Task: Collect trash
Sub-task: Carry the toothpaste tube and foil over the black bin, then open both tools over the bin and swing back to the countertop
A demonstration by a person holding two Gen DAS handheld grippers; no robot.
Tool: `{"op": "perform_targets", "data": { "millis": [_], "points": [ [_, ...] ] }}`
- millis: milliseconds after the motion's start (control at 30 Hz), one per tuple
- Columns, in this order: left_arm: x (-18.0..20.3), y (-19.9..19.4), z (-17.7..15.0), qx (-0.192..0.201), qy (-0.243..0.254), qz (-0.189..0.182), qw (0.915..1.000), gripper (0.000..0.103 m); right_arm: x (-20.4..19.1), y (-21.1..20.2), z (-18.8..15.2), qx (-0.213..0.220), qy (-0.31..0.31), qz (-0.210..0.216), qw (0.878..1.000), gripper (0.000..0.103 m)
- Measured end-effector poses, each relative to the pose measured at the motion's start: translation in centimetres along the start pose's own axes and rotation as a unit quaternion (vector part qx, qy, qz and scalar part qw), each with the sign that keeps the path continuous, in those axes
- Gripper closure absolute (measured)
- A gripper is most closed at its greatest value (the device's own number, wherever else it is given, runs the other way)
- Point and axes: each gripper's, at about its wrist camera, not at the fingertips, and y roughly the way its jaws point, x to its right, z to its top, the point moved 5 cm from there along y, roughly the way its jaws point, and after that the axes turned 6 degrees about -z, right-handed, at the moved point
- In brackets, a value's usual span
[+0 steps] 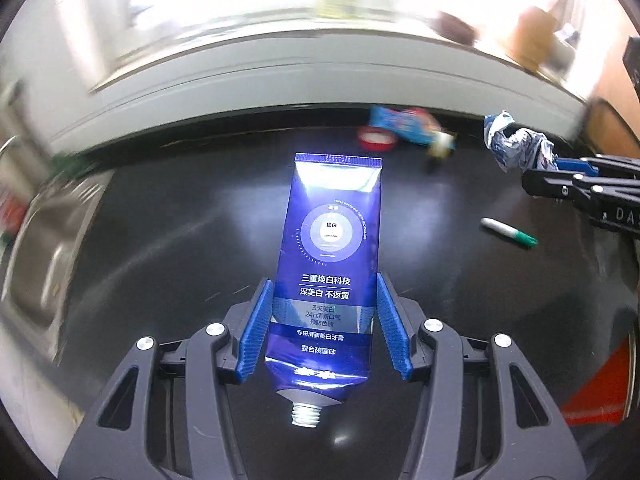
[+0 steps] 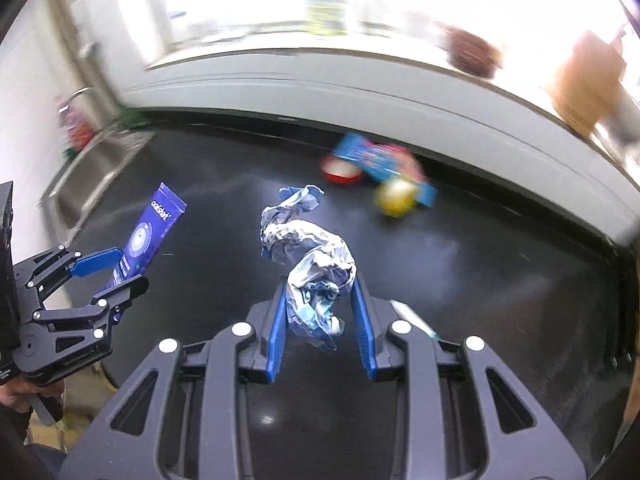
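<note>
Left wrist view shows my left gripper (image 1: pixel 326 280) holding a blue toothpaste tube (image 1: pixel 330 248) above the black table (image 1: pixel 160 240), cap end toward me. My right gripper (image 2: pixel 320 280) holds a crumpled wrapper (image 2: pixel 310 264). 1 green marker (image 1: pixel 508 232) lies on the table.

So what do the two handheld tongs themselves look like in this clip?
Both match: the left tongs and right tongs have black angular linkage frames with triangular cut-outs, silver round-headed pivot bolts, and bright blue ribbed pads on the fingers. The right tongs' body shows pale lettering in the left wrist view. No cables or sleeves are clearly visible.
</note>
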Motion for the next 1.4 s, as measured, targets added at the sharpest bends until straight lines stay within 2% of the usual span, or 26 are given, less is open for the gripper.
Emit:
{"op": "perform_targets", "data": {
  "millis": [100,200,300,400,600,800,867,1000,1167,1400],
  "points": [
    [-4.7,-2.9,-2.6,0.006,-0.047,0.047,0.9977,0.052,-6.2,0.3,1.1,-0.001,-0.042,0.044,0.998,0.072],
    [-9.6,-5.7,-6.3,0.005,-0.101,0.098,0.99,0.052,-13.8,0.4,1.3,-0.007,-0.097,0.094,0.991,0.072],
    [-14.0,-8.4,-10.9,0.001,-0.161,0.139,0.9771,0.052,-20.3,0.5,0.9,-0.017,-0.143,0.135,0.98,0.072],
    [-17.8,-10.9,-16.0,-0.007,-0.222,0.169,0.9602,0.052,-28.3,0.6,-0.7,-0.041,-0.195,0.187,0.962,0.072],
    [-22.9,-14.6,-25.0,-0.025,-0.315,0.203,0.9267,0.052,-40.0,0.8,-5.4,-0.096,-0.27,0.249,0.925,0.072],
    [-25.8,-15.5,-30.9,-0.031,-0.366,0.213,0.9053,0.052,-48.5,1.5,-9.0,-0.134,-0.309,0.264,0.904,0.072],
    [-26.9,-15.2,-32.2,-0.034,-0.376,0.21,0.9018,0.052,-50.4,2.0,-9.7,-0.141,-0.314,0.263,0.901,0.072],
    [-28.4,-14.5,-33.7,-0.031,-0.384,0.197,0.9014,0.052,-53.9,3.4,-10.5,-0.151,-0.325,0.252,0.899,0.072],
    [-30.1,-13.4,-34.7,-0.035,-0.387,0.187,0.9024,0.052,-55.3,4.9,-11.1,-0.162,-0.327,0.243,0.899,0.072],
    [-31.5,-12.5,-35.0,-0.035,-0.373,0.175,0.9103,0.052,-56.8,6.0,-11.2,-0.171,-0.322,0.235,0.901,0.07]
  ]
}}
